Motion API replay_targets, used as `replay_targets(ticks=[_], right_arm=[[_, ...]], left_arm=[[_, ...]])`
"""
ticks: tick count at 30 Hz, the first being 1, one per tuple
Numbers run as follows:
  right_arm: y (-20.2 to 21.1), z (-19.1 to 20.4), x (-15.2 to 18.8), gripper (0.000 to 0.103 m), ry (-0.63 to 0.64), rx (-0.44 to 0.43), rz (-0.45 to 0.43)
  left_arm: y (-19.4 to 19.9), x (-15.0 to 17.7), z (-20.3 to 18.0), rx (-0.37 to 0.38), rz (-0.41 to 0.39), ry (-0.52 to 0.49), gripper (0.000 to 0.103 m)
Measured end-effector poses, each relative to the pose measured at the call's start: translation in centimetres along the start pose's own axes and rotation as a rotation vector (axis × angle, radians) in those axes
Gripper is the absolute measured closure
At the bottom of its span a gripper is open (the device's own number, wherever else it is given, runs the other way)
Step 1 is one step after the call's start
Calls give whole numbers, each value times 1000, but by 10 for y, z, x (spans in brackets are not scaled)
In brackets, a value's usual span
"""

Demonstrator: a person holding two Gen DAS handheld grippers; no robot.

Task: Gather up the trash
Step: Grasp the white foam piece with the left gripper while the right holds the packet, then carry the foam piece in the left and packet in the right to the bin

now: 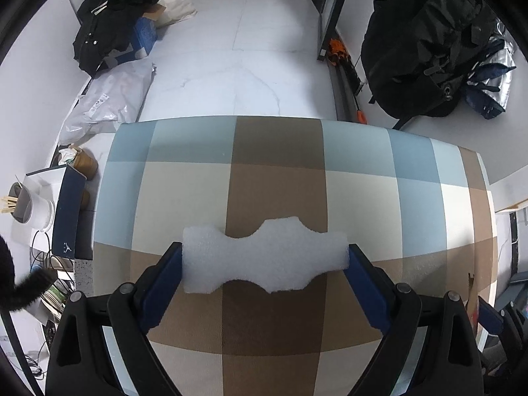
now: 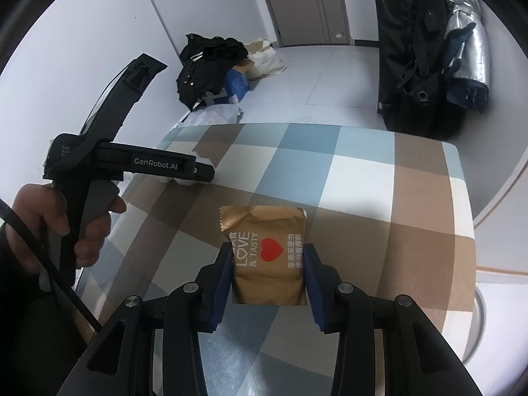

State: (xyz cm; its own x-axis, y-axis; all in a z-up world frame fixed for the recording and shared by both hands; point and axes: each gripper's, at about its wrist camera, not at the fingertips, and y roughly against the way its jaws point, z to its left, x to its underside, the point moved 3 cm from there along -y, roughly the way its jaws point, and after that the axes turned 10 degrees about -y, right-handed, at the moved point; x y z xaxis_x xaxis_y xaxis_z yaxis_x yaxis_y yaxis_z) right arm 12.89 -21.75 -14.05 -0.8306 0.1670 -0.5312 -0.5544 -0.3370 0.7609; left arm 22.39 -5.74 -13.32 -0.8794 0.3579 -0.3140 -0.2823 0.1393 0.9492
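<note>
A white foam piece with wavy edges spans the jaws of my left gripper; the blue pads press on both its ends, just above the checkered tablecloth. In the right wrist view a hand holds that left gripper over the table's left part, and a bit of the foam shows at its tip. My right gripper is shut on a golden-brown snack packet printed "LOVE & TASTY" with a red heart, held over the cloth.
On the floor beyond the table lie a pile of black clothes, a blue carton and a white plastic bag. A black backpack leans at the right. A dark blue box and a white cup stand left of the table.
</note>
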Motion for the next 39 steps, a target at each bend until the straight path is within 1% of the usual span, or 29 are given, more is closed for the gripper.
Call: replay_targets(ticks=[4,5,14,19,24,29,33,39], right_arm=[[0,1,0,63,3,0,-3],[1,1,1,63,5,-1,-6],[2,1,2,63,5,6,-10],[2,-1,1,63,-5,14,-9],[5,-2,-1,63,-13,20,-25],[4,-7,-1,63,-42,28,-27],[9,-9,-2,63,-50,46,-52],[22,-6,2,63,-69,30,-87]], left_arm=[[-1,-2,-4,-13,-13,-1,12],[-1,-2,-5,-14,-16,-1,15],[6,-3,-6,4,-59,0,15],[12,-4,-9,-3,-80,-26,16],[20,-1,-7,0,-99,-30,16],[36,1,-9,13,-146,-29,16],[52,3,-12,28,-192,-31,16],[75,11,-19,52,-265,-46,16]])
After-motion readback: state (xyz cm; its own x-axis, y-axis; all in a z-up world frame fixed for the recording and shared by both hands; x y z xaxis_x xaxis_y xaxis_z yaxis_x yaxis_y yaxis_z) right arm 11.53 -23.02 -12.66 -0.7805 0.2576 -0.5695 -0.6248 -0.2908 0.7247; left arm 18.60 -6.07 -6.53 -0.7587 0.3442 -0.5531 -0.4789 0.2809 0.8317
